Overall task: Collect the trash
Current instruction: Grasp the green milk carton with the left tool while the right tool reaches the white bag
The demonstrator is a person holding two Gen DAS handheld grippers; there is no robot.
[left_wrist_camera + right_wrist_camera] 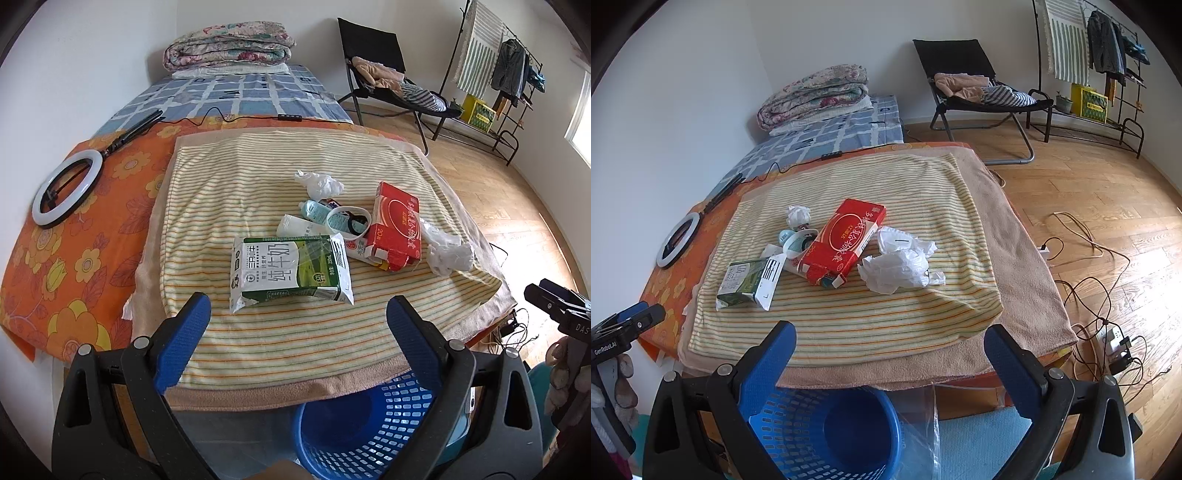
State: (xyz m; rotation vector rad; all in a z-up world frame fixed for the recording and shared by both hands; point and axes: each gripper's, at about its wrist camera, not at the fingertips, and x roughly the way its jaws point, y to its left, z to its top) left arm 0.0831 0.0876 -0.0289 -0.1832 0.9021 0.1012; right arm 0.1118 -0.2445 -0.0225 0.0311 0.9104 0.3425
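Both grippers hang short of the trash with nothing in them: the left gripper (298, 306) has its blue fingers spread wide at the bottom of the left wrist view, and the right gripper (889, 338) is equally wide apart at the bottom of the right wrist view.

The trash sits in a tight cluster at mid-frame on the striped towel (229, 177) that covers the bed end. The milk carton (290, 267) lies flat nearest the left gripper. Behind it the red box (397, 225) leans over small tubes (314, 210) and a white ring-shaped piece (349, 221). One crumpled tissue (319, 182) lies at the back, and a larger wad (899, 264) lies just beside the red box. The blue basket (849, 428) stands below the towel edge at the bottom centre.

The crowding is the main risk: closing on the red box could drag the tubes along or knock them off the edge. The flattened carton may slip from the fingers, or the towel may bunch into the grip. The soft tissue could tear or drop short of the basket.
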